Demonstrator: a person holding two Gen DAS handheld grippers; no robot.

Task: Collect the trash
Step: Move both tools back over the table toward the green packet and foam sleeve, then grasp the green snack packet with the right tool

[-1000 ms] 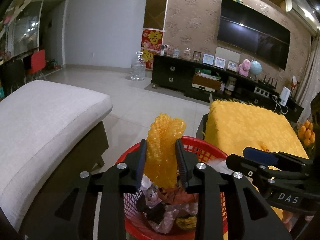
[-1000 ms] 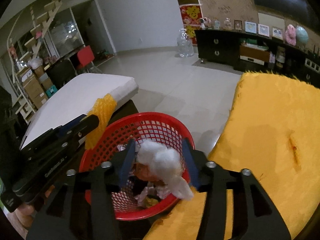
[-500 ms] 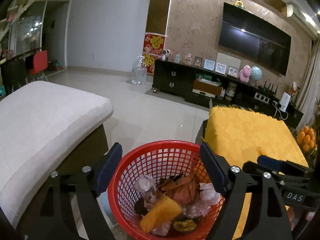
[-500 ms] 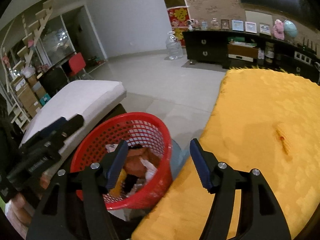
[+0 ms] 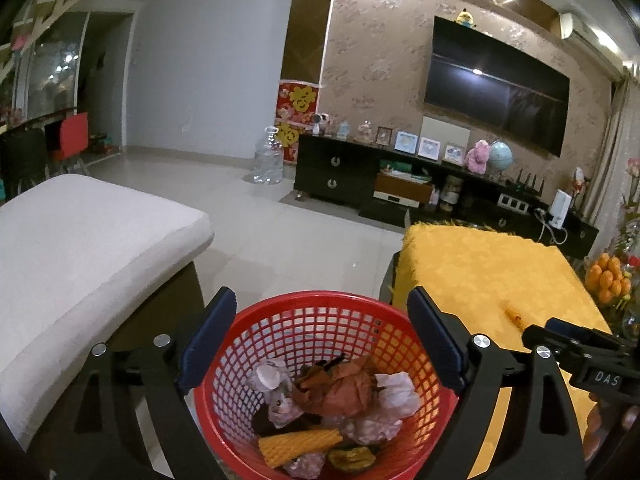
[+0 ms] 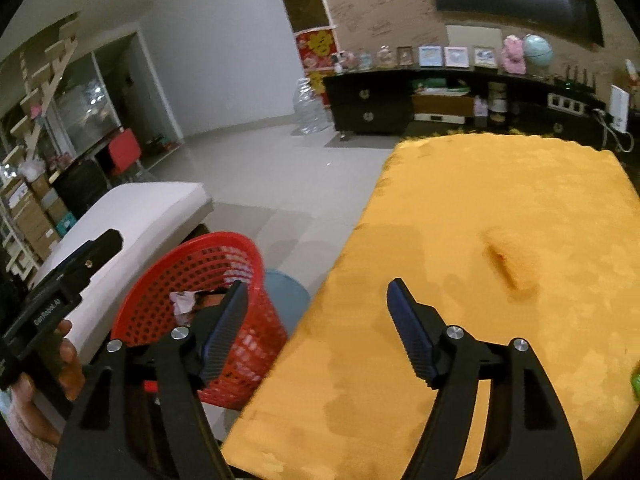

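Observation:
A red mesh basket [image 5: 320, 312] stands on the floor between the white seat and the yellow table, holding crumpled paper, tissue and a yellow foam net [image 5: 298, 446]. My left gripper [image 5: 320, 344] is open and empty, right above the basket. My right gripper [image 6: 316, 320] is open and empty over the near left edge of the yellow tablecloth [image 6: 500, 208]; the basket [image 6: 192, 276] is to its left. A small orange scrap [image 6: 506, 262] lies on the cloth ahead of the right gripper, blurred; it also shows in the left wrist view [image 5: 514, 316].
A white cushioned seat [image 5: 80, 248] is left of the basket. A blue bin [image 6: 286, 292] stands behind the basket beside the table. A black TV cabinet [image 5: 400, 188] and a water jug [image 5: 269, 160] are across the tiled floor. Oranges [image 5: 608, 280] sit at far right.
Both grippers opened and dropped their loads, the yellow foam net and the white tissue, into the basket. The right gripper then swung right over the yellow table.

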